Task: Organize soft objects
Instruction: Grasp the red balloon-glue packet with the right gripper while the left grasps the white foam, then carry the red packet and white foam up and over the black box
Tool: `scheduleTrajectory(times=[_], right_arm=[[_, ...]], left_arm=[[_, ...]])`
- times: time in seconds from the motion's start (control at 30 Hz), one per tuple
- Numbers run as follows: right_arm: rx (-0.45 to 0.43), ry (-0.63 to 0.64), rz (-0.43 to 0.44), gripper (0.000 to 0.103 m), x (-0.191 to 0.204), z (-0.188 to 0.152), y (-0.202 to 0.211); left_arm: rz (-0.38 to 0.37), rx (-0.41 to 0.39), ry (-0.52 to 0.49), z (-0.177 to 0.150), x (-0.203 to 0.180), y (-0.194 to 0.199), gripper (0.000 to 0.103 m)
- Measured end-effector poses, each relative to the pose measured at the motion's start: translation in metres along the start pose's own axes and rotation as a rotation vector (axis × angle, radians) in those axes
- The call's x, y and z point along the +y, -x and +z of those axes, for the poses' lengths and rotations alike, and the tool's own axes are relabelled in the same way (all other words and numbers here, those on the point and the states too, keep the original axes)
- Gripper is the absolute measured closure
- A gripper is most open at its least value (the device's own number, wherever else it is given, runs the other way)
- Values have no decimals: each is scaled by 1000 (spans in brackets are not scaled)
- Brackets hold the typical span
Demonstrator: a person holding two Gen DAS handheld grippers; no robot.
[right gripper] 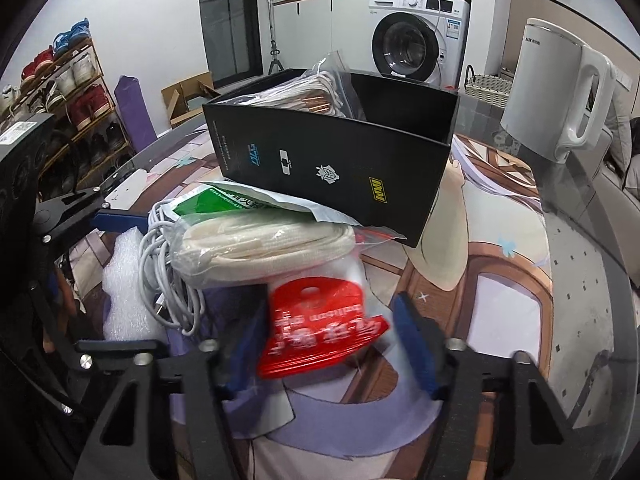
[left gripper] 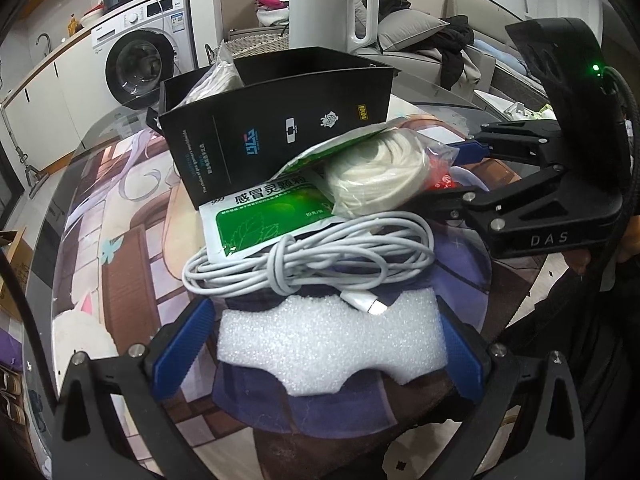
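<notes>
Foam piece (left gripper: 332, 344) between wide left jaws, rope bag (right gripper: 320, 320) between narrowing right jaws, cable (left gripper: 312, 256), black box (left gripper: 280, 120) beyond.

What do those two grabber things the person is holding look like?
Both are black frames with two fingers wearing ribbed blue pads and shiny silver screws. The right gripper has "DAS" printed on it, a tall black block with a green light, and a braided black cable. The left gripper looks the same up close.
</notes>
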State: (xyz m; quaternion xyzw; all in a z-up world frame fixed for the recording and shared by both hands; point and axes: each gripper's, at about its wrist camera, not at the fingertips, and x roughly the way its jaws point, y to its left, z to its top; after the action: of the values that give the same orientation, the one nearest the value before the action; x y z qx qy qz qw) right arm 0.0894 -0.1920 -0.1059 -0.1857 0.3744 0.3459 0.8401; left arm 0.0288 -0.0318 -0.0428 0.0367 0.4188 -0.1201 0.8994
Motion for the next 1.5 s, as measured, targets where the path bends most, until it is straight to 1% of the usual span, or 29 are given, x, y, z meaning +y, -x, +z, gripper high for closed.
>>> scheduleTrajectory(times=[0.2,0.27,0.5,0.63,0.77,0.83,0.87,0.97,1.17,1.33,1.5], right_arm=[[-11,14,-12,50,0,-8,6],[-14,12,-14,54,-3,-12,9],[-24,-20,-30,57,-16,-20,19],[-31,-41,-56,57,-25,-22,23],[-54,-56,-76,57,-30,-22,30],[-67,-69,-82,57,-35,-21,34],[-72,-77,-86,57,-37,-21,35],[-93,-91,-97,57,-40,-19,41],[-136,-82,-98,57,-38,-15,50],[-148,-87,-101,57,-36,-12,53],[-160,-88,-98,57,-36,-9,55]], left_arm=[[6,2,4,2,1,-1,0],[8,3,6,2,1,-1,0],[9,6,8,3,1,-2,0],[7,5,8,3,2,-2,1],[6,2,9,2,4,0,6],[2,0,5,1,3,1,10],[-3,-2,5,1,2,3,13],[-12,-4,4,1,2,4,14],[-21,-42,11,3,4,16,14],[-25,-73,16,4,6,27,14],[-53,-116,37,7,12,42,14]])
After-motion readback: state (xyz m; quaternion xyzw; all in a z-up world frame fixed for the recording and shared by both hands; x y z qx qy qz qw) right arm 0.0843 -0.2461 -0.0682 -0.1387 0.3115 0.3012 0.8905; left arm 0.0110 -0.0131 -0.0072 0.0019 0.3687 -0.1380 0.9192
